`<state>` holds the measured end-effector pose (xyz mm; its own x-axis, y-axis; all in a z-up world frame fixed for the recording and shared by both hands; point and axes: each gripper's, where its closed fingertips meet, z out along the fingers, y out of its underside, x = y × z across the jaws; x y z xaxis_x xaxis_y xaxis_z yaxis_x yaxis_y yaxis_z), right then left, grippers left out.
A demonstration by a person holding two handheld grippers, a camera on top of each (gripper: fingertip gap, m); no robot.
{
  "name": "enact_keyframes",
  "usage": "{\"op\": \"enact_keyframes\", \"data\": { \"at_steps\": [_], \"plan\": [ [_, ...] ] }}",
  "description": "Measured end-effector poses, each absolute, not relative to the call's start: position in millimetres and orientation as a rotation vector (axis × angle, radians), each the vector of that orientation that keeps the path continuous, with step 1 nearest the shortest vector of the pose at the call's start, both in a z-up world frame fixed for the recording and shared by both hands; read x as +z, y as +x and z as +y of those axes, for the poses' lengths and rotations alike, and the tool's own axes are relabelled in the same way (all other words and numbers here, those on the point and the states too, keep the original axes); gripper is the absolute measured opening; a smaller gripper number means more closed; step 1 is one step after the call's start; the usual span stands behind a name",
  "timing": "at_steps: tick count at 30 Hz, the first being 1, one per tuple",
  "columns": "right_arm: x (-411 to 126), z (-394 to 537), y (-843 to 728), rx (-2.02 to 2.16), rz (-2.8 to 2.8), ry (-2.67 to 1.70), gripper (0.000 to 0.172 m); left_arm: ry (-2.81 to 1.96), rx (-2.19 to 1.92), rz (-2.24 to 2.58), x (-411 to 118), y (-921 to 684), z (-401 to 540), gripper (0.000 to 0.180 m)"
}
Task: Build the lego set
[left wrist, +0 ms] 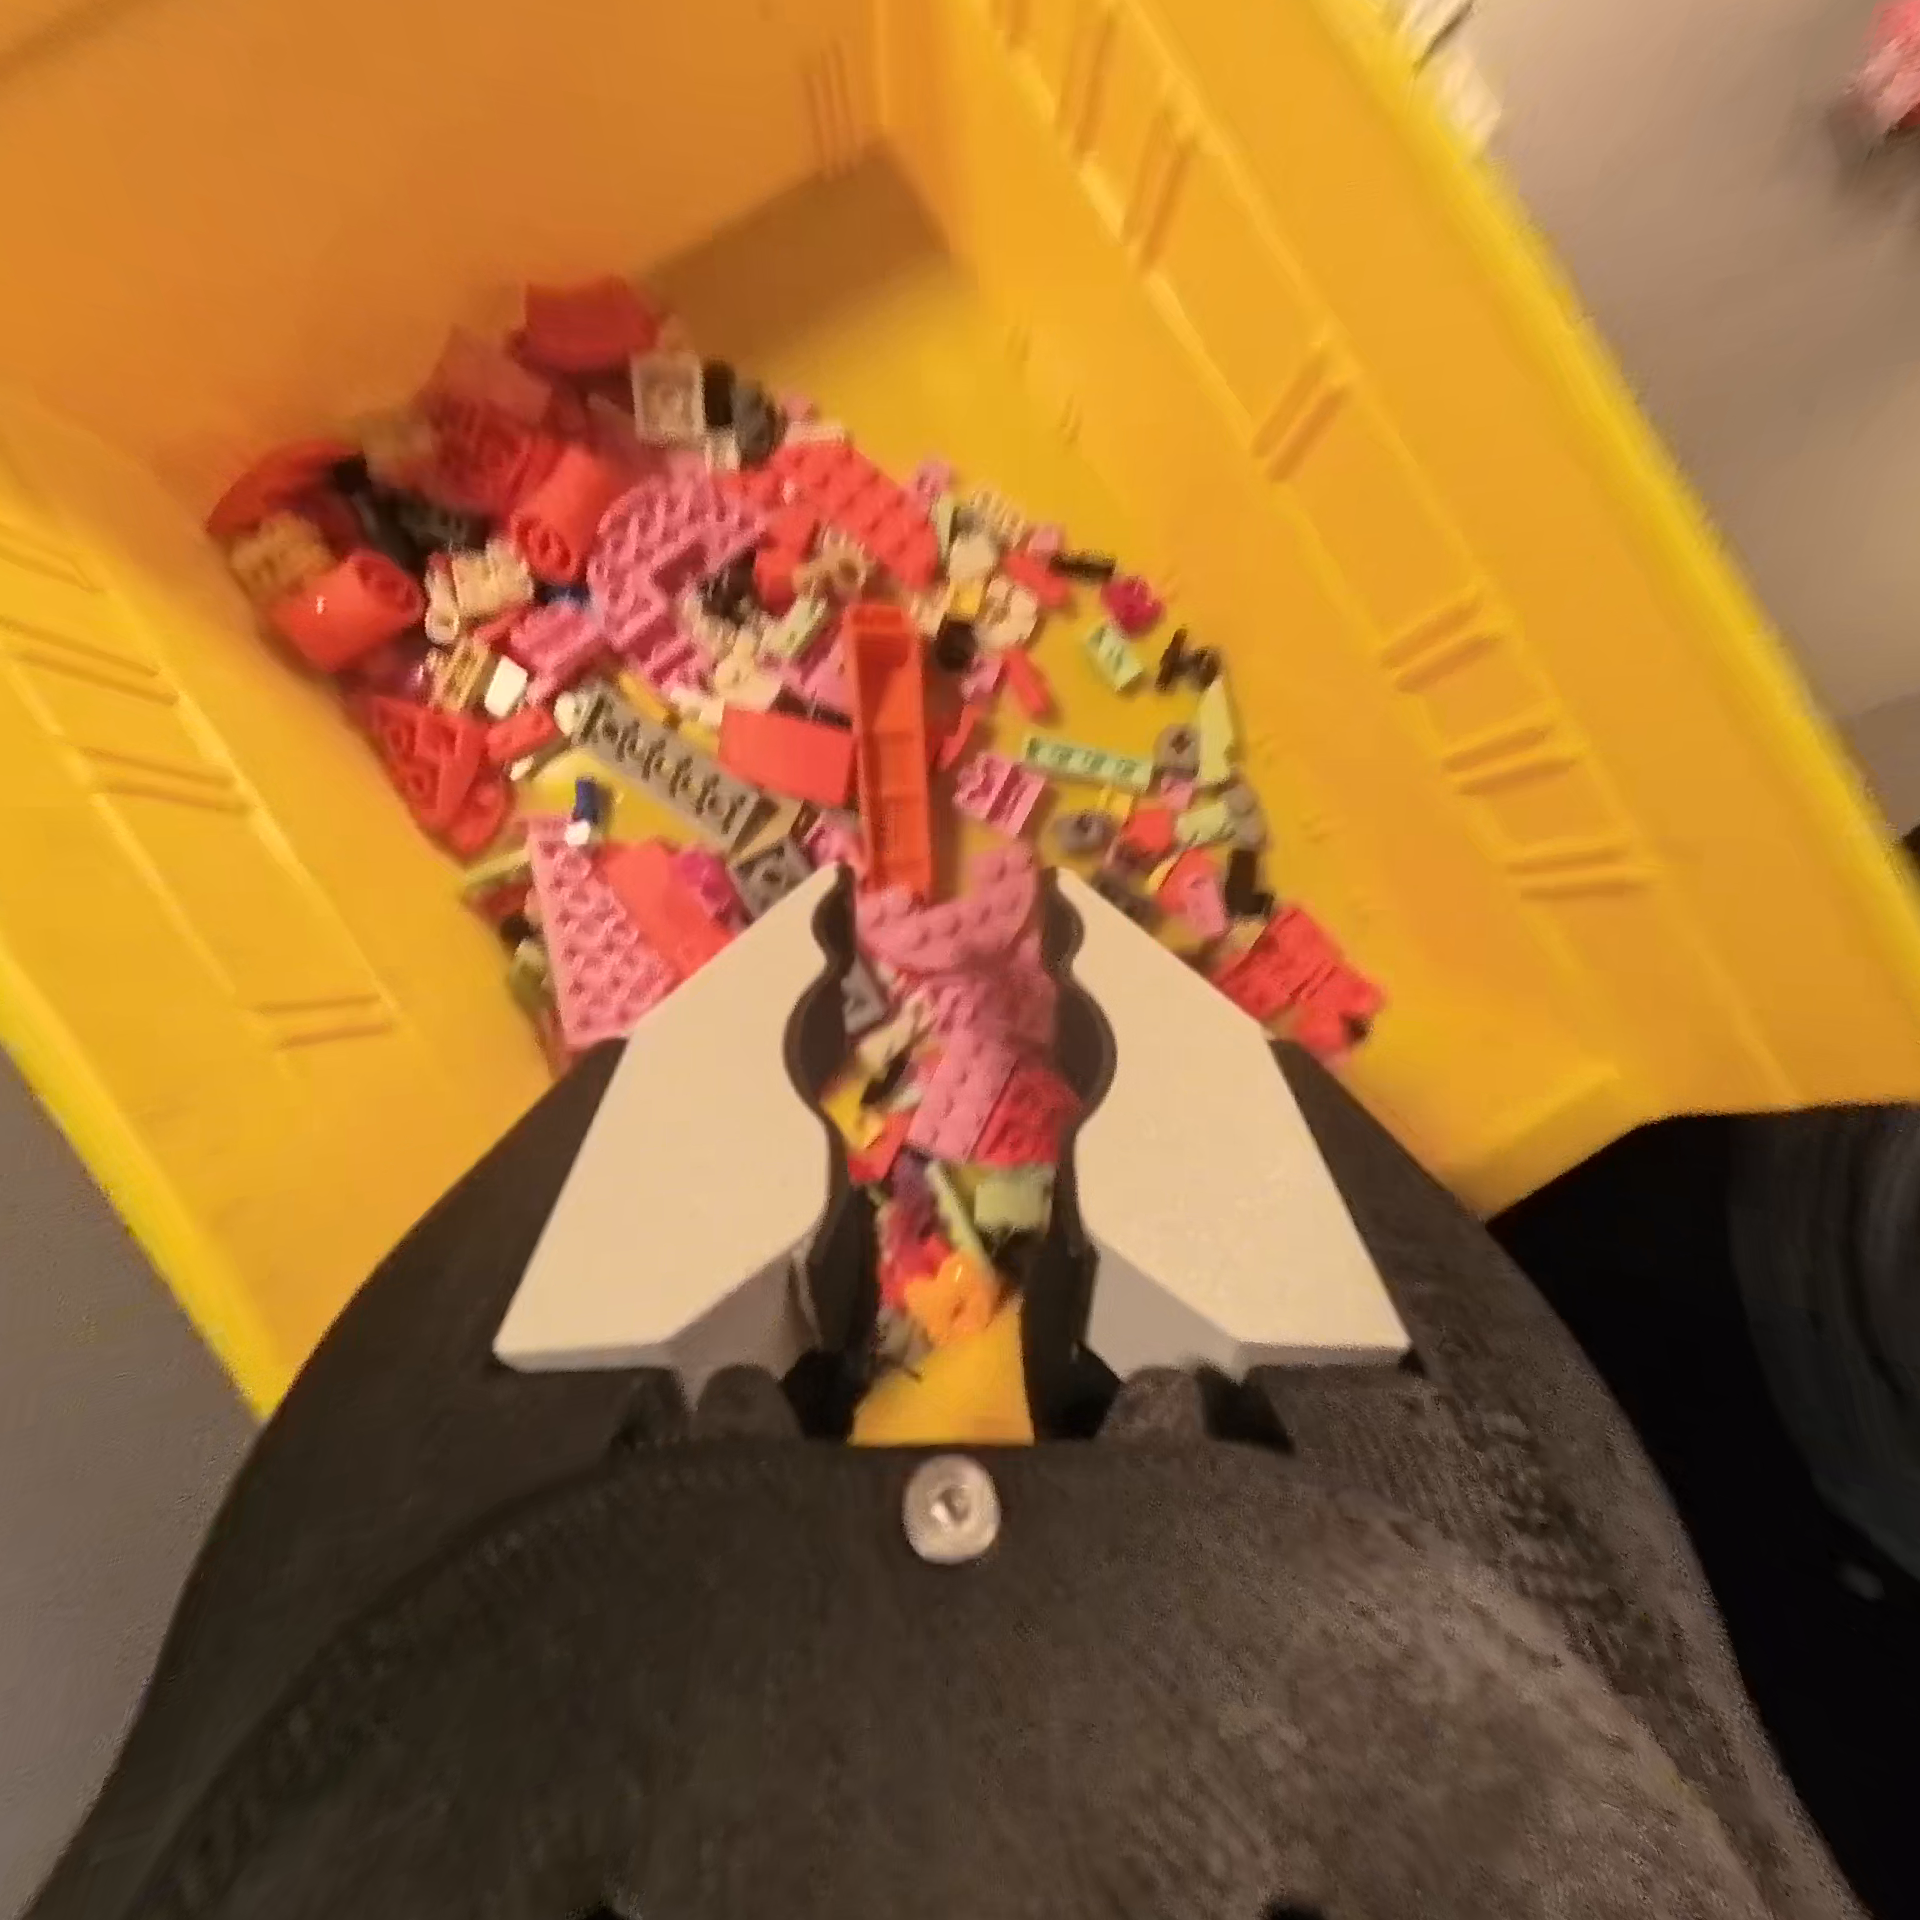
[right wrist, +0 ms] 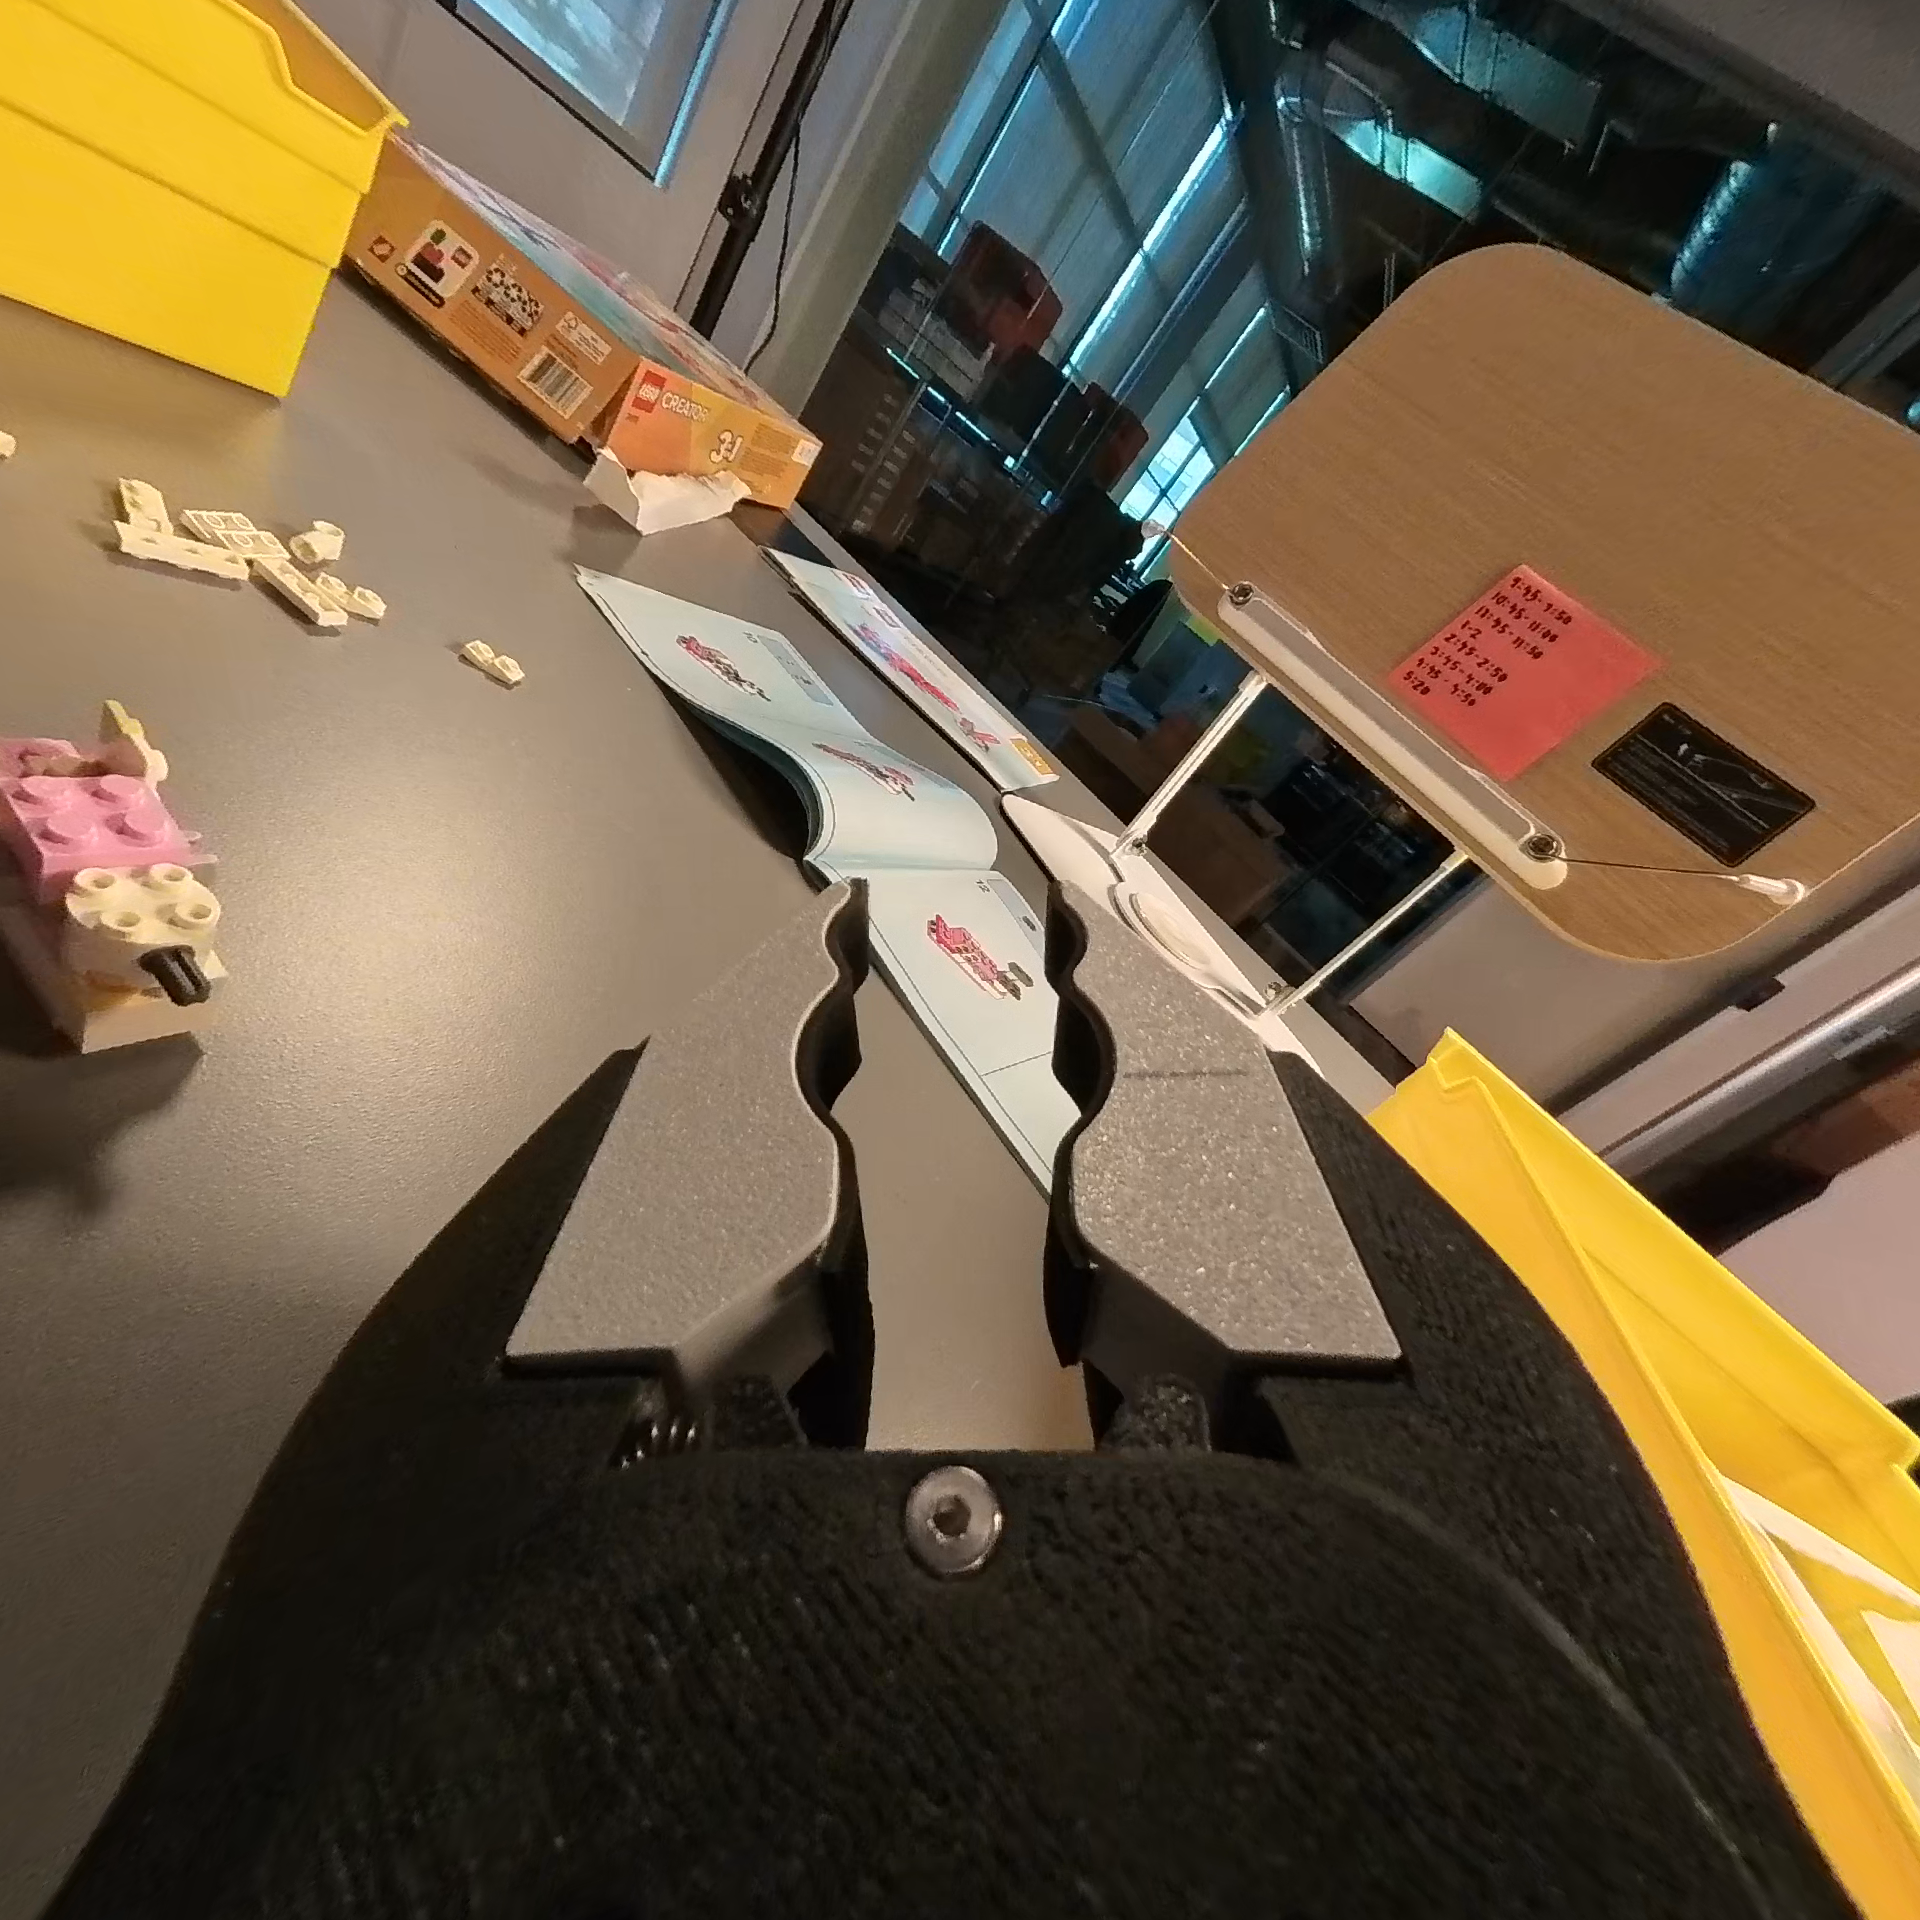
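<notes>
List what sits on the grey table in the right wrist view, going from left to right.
Pink and white brick model → loose white pieces → open instruction booklet → the gripper's open fingers, nothing between them → yellow bin.

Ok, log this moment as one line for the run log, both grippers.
left gripper: open, over brick pile in yellow bin, blurred | right gripper: open, nothing held, above grey table, pointing at open booklet
</notes>
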<state>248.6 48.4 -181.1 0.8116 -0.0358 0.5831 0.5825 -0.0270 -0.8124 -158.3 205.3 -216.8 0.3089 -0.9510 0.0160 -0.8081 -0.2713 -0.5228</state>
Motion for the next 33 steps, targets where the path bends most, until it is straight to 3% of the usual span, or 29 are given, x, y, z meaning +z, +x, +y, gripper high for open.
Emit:
{"op": "enact_keyframes", "data": {
  "at_steps": [2, 15, 25, 33],
  "plan": [
    [-181, 48, 248, -0.523, -0.458, -1.53, 0.031, -2.189, -0.332, 1.691, -227, -170, 200, 0.036],
    [-181, 48, 251, -0.533, -0.444, -1.533, 0.032, -1.979, -0.449, 2.16, -251, -153, 160, 0.024],
    [-181, 49, 252, -0.538, -0.443, -1.535, 0.032, -1.964, -0.44, 2.19, -261, -153, 161, 0.016],
    [-181, 49, 252, -0.538, -0.443, -1.535, 0.032, -1.936, -0.432, 1.867, -234, -157, 190, 0.015]
  ]
}}
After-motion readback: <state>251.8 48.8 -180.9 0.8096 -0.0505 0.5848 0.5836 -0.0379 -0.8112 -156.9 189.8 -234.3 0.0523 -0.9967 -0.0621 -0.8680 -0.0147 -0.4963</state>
